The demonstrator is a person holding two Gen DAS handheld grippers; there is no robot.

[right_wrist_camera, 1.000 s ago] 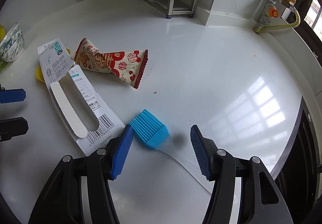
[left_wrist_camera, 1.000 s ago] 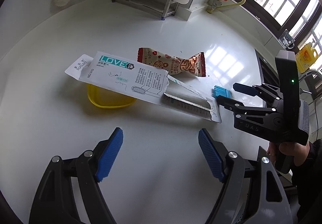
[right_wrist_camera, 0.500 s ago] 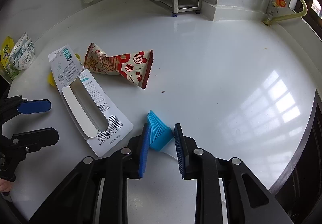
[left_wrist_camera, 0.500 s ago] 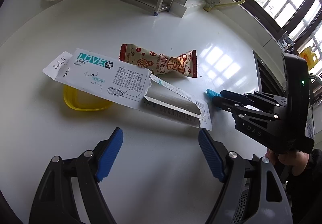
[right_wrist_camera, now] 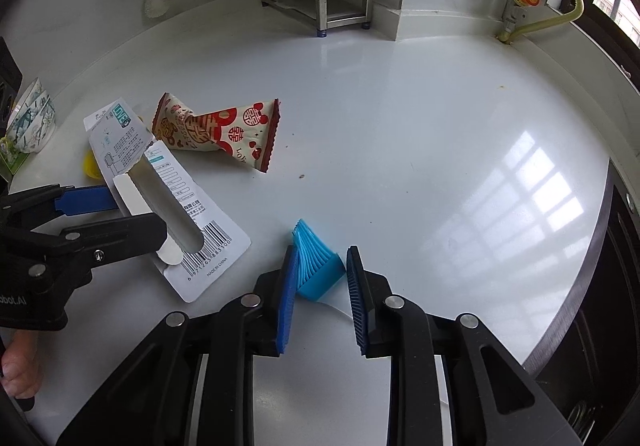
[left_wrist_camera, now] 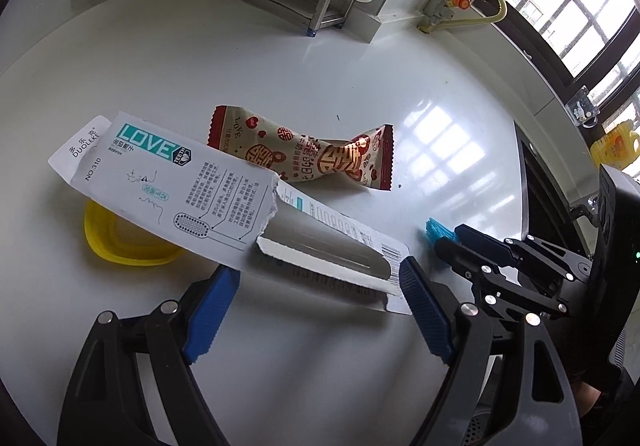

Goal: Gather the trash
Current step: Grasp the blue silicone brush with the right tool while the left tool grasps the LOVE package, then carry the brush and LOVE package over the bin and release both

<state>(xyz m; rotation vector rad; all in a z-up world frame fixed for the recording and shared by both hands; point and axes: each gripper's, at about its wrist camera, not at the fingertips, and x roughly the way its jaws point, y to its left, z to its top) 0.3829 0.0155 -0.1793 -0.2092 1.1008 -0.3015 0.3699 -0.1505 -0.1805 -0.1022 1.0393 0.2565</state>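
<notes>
Two tools | left tool [left_wrist_camera: 312, 310]: wide, opening around torn carton [left_wrist_camera: 224, 201] | right tool [right_wrist_camera: 322, 298]: clamped on blue brush [right_wrist_camera: 316, 270]

The worktop [right_wrist_camera: 400, 125] is glossy white. The torn card package [left_wrist_camera: 192, 201] is white with a teal label and black barcode. The snack wrapper [left_wrist_camera: 304, 149] is cream with red patterns and edges. The brush head [right_wrist_camera: 316, 270] is light blue, the lid [left_wrist_camera: 120, 242] yellow.
</notes>
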